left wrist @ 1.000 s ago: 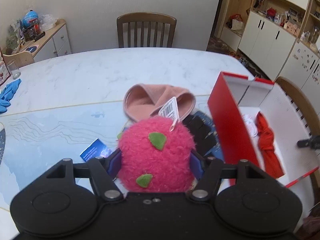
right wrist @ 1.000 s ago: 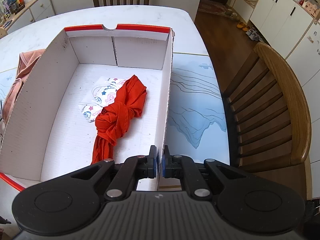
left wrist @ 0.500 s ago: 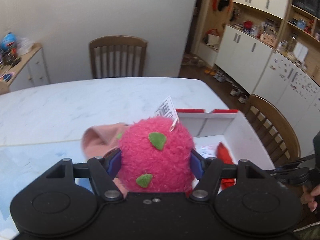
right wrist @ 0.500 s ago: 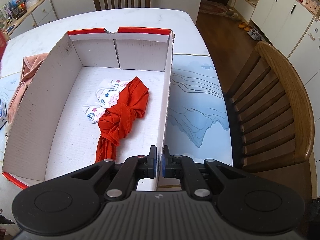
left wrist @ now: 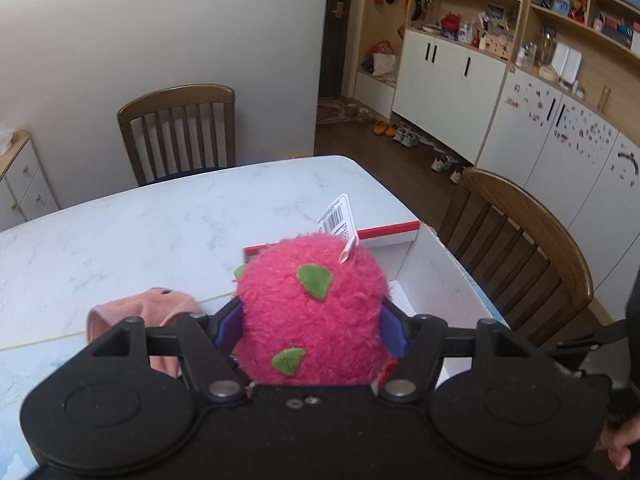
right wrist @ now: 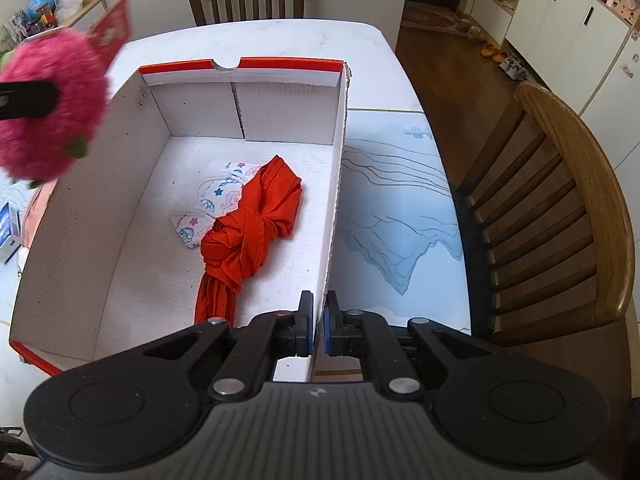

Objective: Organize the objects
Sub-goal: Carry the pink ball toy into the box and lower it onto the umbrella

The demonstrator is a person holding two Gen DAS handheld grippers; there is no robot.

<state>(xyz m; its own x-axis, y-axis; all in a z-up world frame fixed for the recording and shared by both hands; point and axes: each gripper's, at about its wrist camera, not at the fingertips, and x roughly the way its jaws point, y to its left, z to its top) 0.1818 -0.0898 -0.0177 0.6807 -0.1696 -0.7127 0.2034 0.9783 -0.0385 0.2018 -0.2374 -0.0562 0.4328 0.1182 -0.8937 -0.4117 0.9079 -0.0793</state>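
Note:
My left gripper is shut on a fluffy pink plush ball with green felt leaves and a barcode tag; it hangs in the air over the left wall of the box. From the right wrist view the plush ball shows at the upper left, above the box's left wall. The open white cardboard box with red rims holds a knotted red cloth and a patterned white fabric piece. My right gripper is shut on the box's right wall near its front corner.
A pink cloth lies on the marble table left of the box, with a small blue packet near it. Wooden chairs stand at the far side and the right side. A person's fingers show at lower right.
My left gripper carried the plush ball up and to the right, from above the pink cloth to over the box's left wall. The right gripper and box stayed put.

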